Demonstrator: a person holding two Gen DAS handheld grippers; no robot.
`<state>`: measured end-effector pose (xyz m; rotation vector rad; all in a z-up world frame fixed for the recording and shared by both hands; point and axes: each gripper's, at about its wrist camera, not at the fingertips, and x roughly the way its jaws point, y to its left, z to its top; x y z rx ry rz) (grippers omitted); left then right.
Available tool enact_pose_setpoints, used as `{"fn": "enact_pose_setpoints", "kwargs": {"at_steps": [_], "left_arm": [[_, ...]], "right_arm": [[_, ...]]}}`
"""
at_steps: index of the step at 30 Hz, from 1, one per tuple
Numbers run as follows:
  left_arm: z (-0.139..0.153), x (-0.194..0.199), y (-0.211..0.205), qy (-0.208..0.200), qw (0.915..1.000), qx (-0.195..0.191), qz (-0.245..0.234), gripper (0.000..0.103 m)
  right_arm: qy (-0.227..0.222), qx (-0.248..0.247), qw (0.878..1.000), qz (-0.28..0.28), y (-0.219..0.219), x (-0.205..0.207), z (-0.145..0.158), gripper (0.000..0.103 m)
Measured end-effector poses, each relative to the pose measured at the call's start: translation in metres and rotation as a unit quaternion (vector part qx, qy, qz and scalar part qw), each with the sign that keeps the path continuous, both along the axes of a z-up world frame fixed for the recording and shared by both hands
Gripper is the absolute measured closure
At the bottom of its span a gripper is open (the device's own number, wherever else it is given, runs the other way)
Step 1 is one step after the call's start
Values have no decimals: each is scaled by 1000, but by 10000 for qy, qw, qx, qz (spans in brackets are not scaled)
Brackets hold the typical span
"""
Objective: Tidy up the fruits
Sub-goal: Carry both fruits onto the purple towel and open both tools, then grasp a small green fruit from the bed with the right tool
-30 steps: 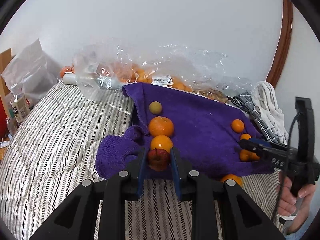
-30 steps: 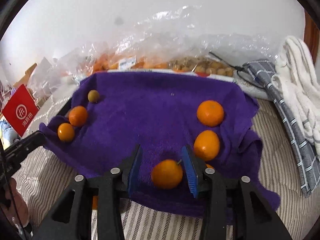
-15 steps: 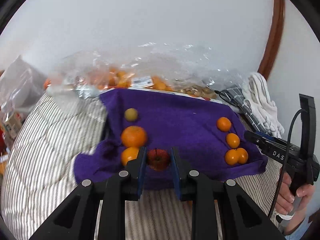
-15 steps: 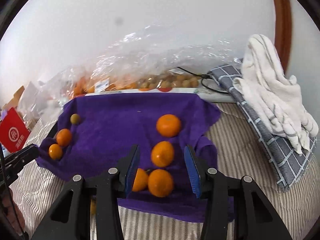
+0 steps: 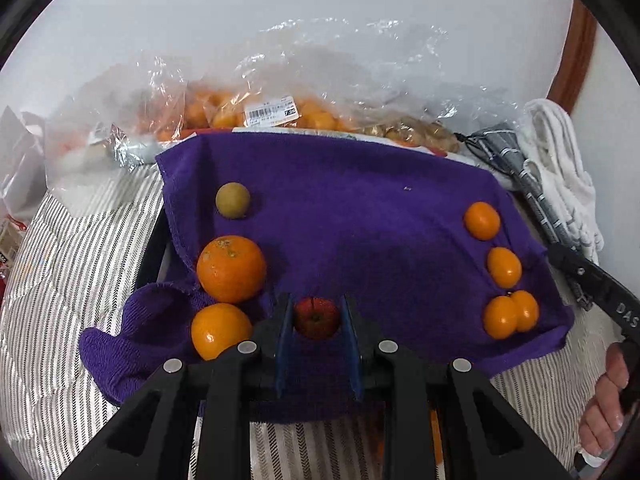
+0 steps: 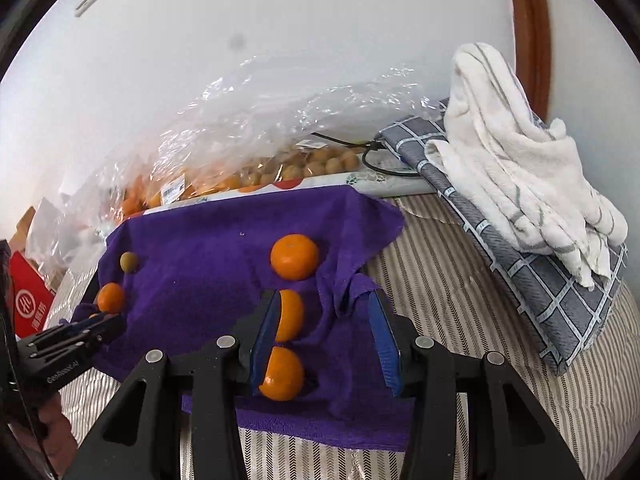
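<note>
A purple towel (image 5: pixel 360 216) lies on a striped bed. My left gripper (image 5: pixel 316 316) is shut on a small red apple (image 5: pixel 317 317), held over the towel's near edge. To its left lie two oranges (image 5: pixel 231 269) (image 5: pixel 219 335) and a small yellow-green fruit (image 5: pixel 233 200). Several small oranges (image 5: pixel 504 267) line the towel's right side. My right gripper (image 6: pixel 326 320) is open and empty over that right side; two oranges (image 6: pixel 289 320) (image 6: pixel 282 374) lie by its left finger, a third orange (image 6: pixel 295 257) farther back.
A clear plastic bag of oranges (image 5: pixel 256 112) and small brown fruits (image 6: pixel 320 162) lies along the wall behind the towel. A white towel (image 6: pixel 520 152) on a grey checked cloth (image 6: pixel 560 304) sits at the right. A red package (image 6: pixel 28 300) is at the far left.
My left gripper carried the apple rightward, off the left column of fruit. My right gripper let go of its orange beside the right-hand column and swung right.
</note>
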<state>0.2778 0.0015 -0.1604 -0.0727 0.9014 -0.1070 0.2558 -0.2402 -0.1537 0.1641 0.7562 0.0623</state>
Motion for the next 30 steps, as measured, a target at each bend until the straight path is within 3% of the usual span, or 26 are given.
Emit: {"fn": "enact_pose_setpoints", "kwargs": {"at_steps": [6,10,14,18,24,30], "left_arm": [[-9,6,2,163,9999,-12,41,80],[-4,2,9,264,9990,-358,-66,74],[15,-20,21,-91,9981,-607,-89,57],[28,-50,34,-436,9966,-684,-156,55],[20,-87,63,-319,9979,-555,-49,55],[-9,-107,91,1,9994,-319,94,55]], "right_arm": [[32,-81,10000,36,4,1,-2,58],[17,-214,9997,101,11,1,-3,58],[-14,-264,9996,131,14,0,-4,58],[-116,-398,9991,92,17,-1,-5,58],[-297,-442,9983,258,28,-4,-6,61],[-308,-306,9978,508,43,-21,5,63]]}}
